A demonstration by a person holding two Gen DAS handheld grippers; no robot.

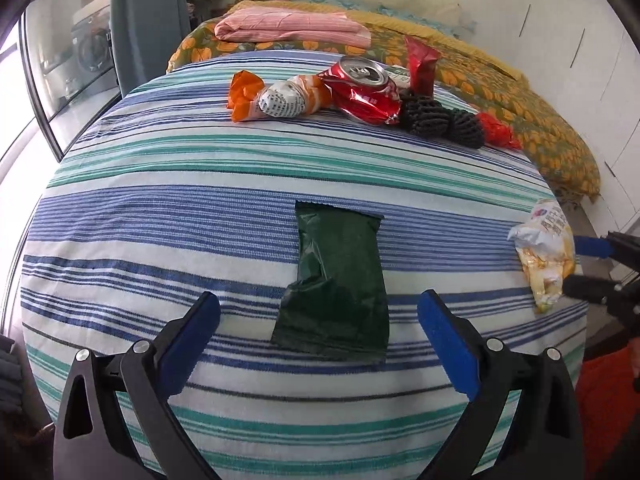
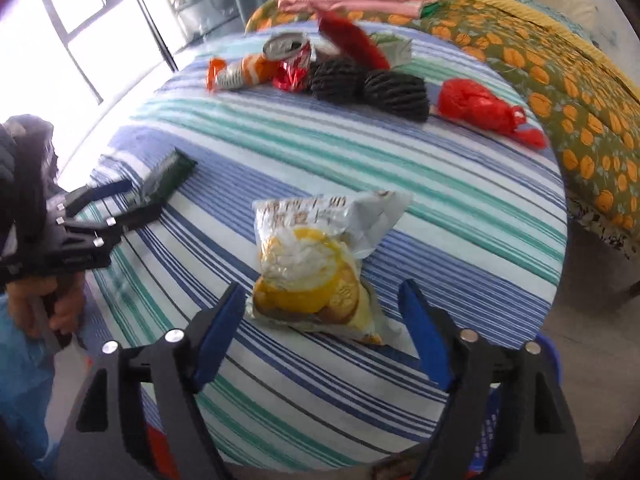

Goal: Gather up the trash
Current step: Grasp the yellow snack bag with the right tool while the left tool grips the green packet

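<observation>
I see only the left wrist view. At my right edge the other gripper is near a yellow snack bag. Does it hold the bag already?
Observer: Not yet. The right gripper is open, and the yellow snack bag lies between its fingers, not pressed.
Operator: What is the red thing behind the black nets?
Observer: A crumpled red plastic bag, lying beside the black foam nets on the striped cloth.

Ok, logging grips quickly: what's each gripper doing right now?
Left gripper: open, straddling the flat dark green plastic wrapper, not gripping.
Right gripper: open around the crumpled yellow-and-white snack bag, not gripping.
</observation>
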